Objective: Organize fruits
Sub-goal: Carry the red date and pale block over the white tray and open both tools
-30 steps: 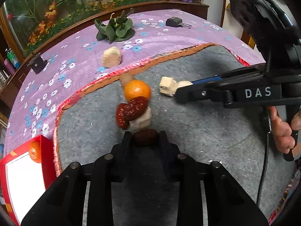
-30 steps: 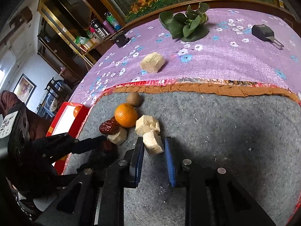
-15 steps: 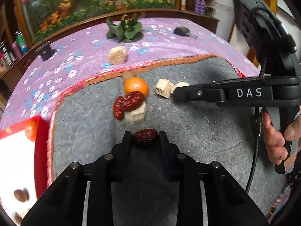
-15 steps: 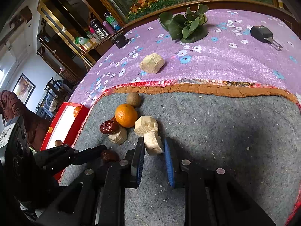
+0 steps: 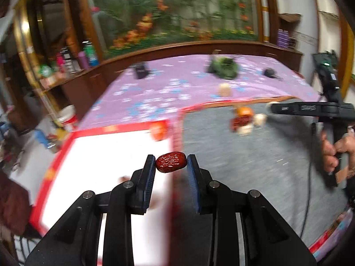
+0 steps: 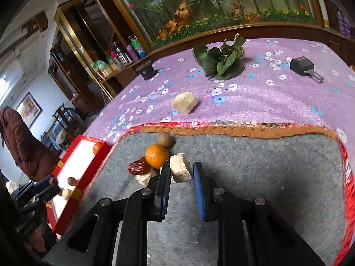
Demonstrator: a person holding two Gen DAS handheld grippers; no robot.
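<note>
My left gripper [image 5: 170, 166] is shut on a red date [image 5: 170, 165] and holds it in the air over the right edge of the red-rimmed white tray [image 5: 106, 155]. An orange fruit [image 5: 158, 130] lies in the tray's far corner. My right gripper [image 6: 180, 173] stands around a pale cut chunk [image 6: 180, 170] on the grey mat [image 6: 255, 166]; whether the pads touch it I cannot tell. Beside it lie an orange [image 6: 156, 156], a red date [image 6: 138, 168], a brown round fruit [image 6: 164, 140] and another pale chunk [image 6: 145, 178].
A purple flowered cloth [image 6: 255, 93] covers the far table, with a pale chunk [image 6: 184, 105], a green leafy vegetable [image 6: 219, 59], a black tool [image 6: 302, 66] and a small black box [image 6: 146, 72]. The tray in the right wrist view [image 6: 75, 166] holds small brown pieces.
My left gripper has lifted the date off the mat and swung left, to the tray's edge. My right gripper has stayed around the pale chunk.
</note>
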